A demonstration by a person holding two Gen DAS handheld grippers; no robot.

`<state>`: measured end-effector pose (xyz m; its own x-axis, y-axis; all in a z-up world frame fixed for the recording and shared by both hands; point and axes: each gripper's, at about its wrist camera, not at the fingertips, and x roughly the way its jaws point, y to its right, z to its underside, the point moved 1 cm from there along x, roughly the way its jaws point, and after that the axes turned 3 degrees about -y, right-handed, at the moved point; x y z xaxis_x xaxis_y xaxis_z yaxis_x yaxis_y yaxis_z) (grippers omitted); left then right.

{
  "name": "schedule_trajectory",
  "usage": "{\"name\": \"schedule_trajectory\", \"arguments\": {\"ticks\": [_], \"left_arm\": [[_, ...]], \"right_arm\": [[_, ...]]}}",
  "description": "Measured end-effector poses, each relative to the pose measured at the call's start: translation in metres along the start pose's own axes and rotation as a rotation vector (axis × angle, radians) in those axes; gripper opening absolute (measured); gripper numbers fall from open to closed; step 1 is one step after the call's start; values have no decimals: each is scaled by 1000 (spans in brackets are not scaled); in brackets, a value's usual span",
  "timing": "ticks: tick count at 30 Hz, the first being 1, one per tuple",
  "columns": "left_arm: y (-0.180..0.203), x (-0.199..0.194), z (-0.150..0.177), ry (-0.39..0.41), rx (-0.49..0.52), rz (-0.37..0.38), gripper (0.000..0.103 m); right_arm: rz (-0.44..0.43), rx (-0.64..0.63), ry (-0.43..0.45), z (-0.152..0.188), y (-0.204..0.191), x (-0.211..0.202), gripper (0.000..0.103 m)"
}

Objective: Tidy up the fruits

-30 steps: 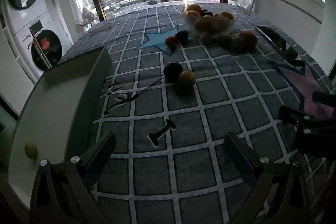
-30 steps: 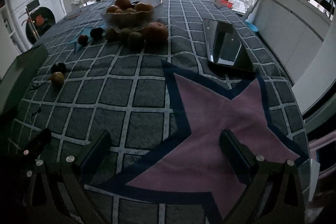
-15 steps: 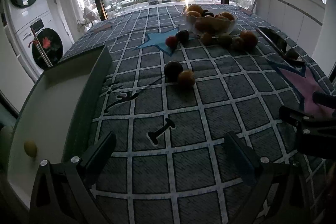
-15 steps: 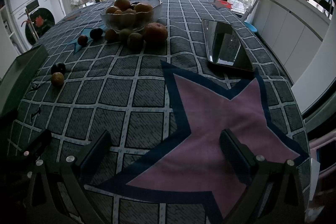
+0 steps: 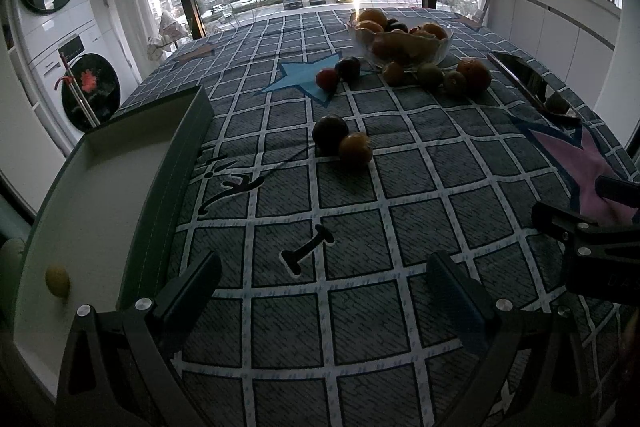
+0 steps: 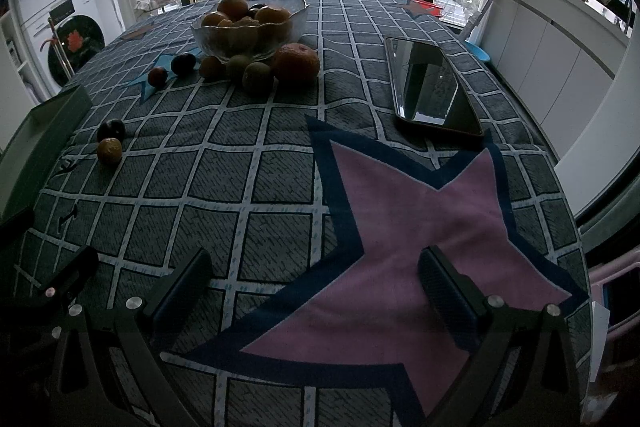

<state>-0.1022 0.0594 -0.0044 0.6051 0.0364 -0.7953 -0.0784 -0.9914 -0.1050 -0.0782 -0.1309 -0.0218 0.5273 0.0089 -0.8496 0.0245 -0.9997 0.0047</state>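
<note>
A glass bowl [image 5: 400, 45] full of oranges and plums stands at the far side of the table; it also shows in the right wrist view [image 6: 248, 35]. Loose fruits lie in front of it, among them an orange [image 6: 296, 63]. A dark plum [image 5: 330, 133] and a small orange fruit [image 5: 355, 149] lie together mid-table. A white tray with a green rim [image 5: 100, 187] on the left holds a small yellow fruit [image 5: 57, 281]. My left gripper [image 5: 320, 291] is open and empty above the cloth. My right gripper [image 6: 312, 291] is open and empty over the pink star.
A checked grey cloth [image 5: 360, 227] covers the table. A phone or tablet [image 6: 432, 87] lies at the right. The right gripper's body [image 5: 592, 247] shows at the left view's right edge. Washing machines [image 5: 60, 67] stand at the left, white cabinets [image 6: 560, 67] at the right.
Both views have tilted up slightly, so the fruit sits a little lower in frame. Both grippers stay open and nothing on the table has moved.
</note>
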Motion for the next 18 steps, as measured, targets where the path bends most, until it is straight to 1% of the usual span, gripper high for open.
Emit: {"name": "schedule_trajectory", "arguments": {"ticks": [13, 18], "left_arm": [[-1, 0, 0, 0, -1, 2, 103], [-1, 0, 0, -3, -2, 13, 103]], "right_arm": [[1, 0, 0, 0, 0, 0, 102], [1, -1, 0, 0, 0, 0, 102]]}}
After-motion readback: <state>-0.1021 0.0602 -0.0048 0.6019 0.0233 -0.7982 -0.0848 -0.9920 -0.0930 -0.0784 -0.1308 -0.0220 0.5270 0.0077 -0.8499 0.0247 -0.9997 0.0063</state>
